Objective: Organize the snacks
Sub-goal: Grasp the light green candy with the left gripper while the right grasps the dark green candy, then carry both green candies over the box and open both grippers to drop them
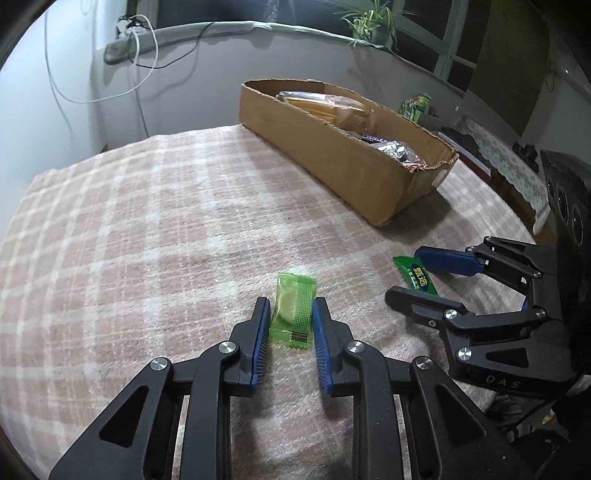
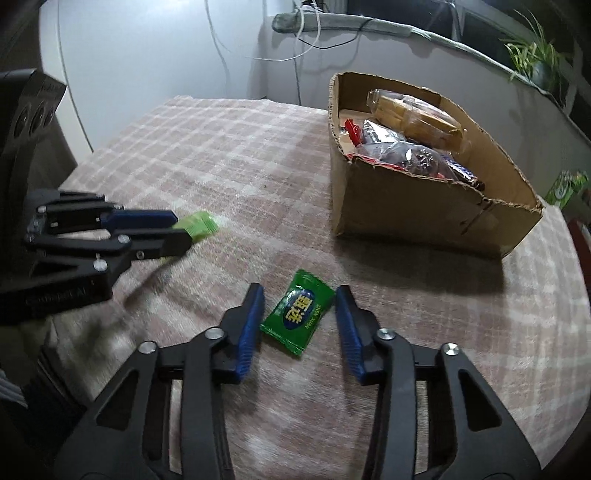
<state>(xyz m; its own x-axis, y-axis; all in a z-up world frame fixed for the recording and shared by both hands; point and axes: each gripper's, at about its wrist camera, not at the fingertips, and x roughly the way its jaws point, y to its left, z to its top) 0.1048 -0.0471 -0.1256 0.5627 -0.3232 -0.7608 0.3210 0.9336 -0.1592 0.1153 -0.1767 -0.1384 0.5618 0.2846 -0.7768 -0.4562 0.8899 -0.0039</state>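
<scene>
A light green snack packet [image 1: 293, 310] lies on the pink plaid tablecloth [image 1: 147, 229] between the pads of my left gripper [image 1: 290, 304], which close on its sides. The packet also shows in the right wrist view [image 2: 197, 225]. A dark green candy packet [image 2: 297, 314] lies between the spread fingers of my right gripper [image 2: 299, 291], which is open and does not touch it. In the left wrist view the candy packet [image 1: 415, 275] shows between the right gripper's [image 1: 402, 273] fingers. A cardboard box [image 2: 424, 210] holding several wrapped snacks stands at the back right.
The box also shows in the left wrist view [image 1: 332, 162]. A green carton [image 2: 565, 186] stands beyond the table's right edge. Cables hang on the wall behind. A potted plant [image 1: 373, 22] sits on the window ledge.
</scene>
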